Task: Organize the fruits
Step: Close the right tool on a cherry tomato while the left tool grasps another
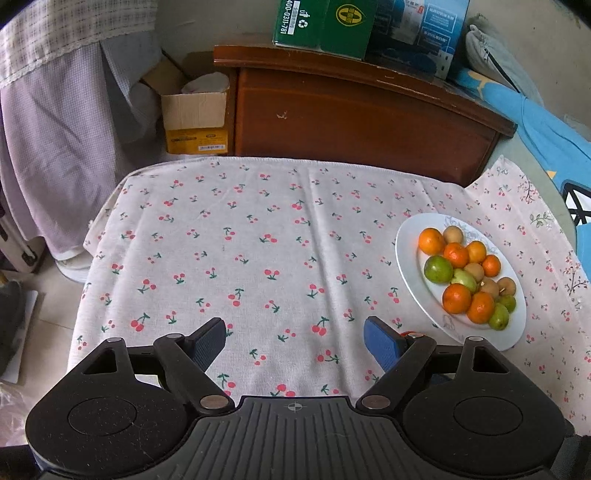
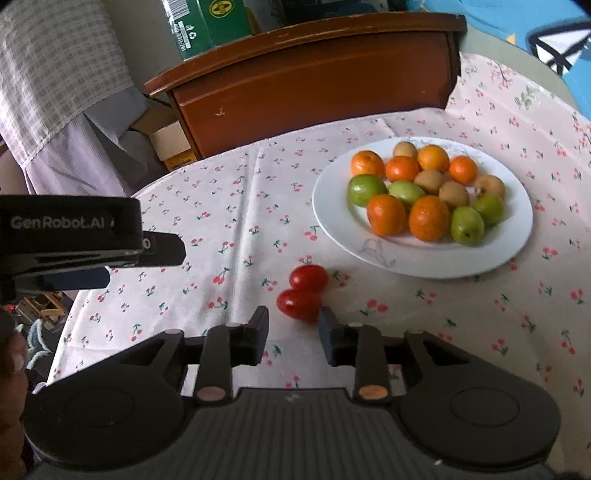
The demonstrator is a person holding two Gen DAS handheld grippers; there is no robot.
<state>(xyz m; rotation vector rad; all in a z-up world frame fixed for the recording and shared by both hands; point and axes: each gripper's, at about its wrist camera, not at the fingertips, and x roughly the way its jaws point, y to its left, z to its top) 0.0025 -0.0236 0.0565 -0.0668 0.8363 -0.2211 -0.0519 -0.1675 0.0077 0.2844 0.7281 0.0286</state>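
A white plate (image 2: 424, 262) on the cherry-print tablecloth (image 2: 236, 206) holds several oranges (image 2: 428, 218), green fruits (image 2: 365, 189) and small brown fruits (image 2: 453, 193). Two red cherry tomatoes (image 2: 300, 303) lie side by side on the cloth in front of the plate. My right gripper (image 2: 293, 321) is low over the cloth, its jaws a little apart, with the nearer tomato just ahead of its fingertips and not pinched. My left gripper (image 1: 295, 328) stands wide open over bare cloth, with the plate (image 1: 402, 251) to its right. The tomatoes are hidden in the left wrist view.
A brown wooden headboard (image 1: 351, 110) borders the table's far edge, with green and blue boxes (image 1: 325, 26) on top. A cardboard box (image 1: 194, 122) and hanging fabric (image 1: 55, 147) are at the far left. Blue bedding (image 1: 546, 136) lies at the right.
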